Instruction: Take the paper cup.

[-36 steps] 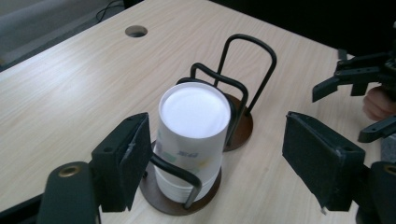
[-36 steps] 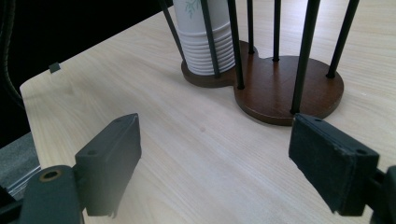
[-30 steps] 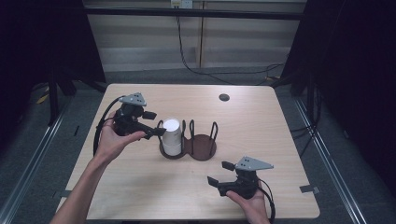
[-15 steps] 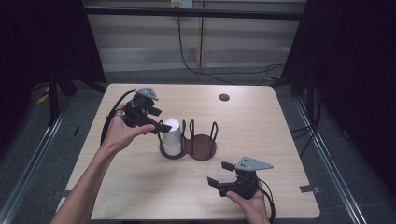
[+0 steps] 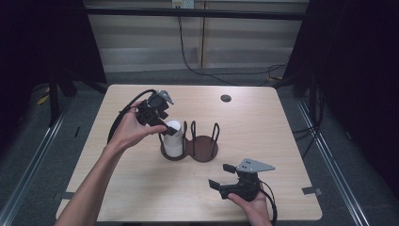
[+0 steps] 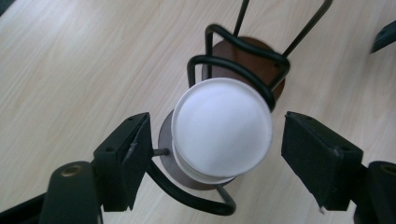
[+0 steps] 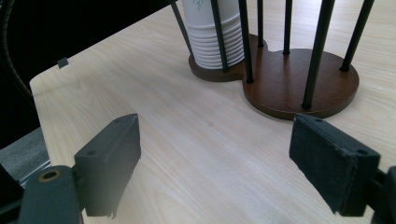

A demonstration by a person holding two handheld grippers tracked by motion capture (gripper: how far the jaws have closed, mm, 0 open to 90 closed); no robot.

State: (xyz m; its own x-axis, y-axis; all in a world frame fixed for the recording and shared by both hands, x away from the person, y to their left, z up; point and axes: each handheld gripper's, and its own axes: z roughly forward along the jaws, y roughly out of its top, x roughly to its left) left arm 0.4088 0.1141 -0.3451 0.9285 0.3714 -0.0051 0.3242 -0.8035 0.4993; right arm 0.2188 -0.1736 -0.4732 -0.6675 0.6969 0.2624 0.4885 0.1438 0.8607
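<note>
Right gripper (image 5: 225, 176) rests on bench (image 5: 282, 141) at 5 o'clock, fingers spread, empty. Cup stack (image 5: 172, 138) stands in left ring of rack (image 5: 205, 148), bench centre. Left gripper (image 5: 165, 128) above stack, fingers spread either side of the top, not touching.

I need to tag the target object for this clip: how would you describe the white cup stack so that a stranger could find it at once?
On the wooden table, near its middle, stands a dark brown two-ring holder with black wire uprights. The white cup stack stands upside down in the ring on the person's left, under the open left gripper. The other ring holds nothing, and the stack is the sole white thing on the table.
</note>
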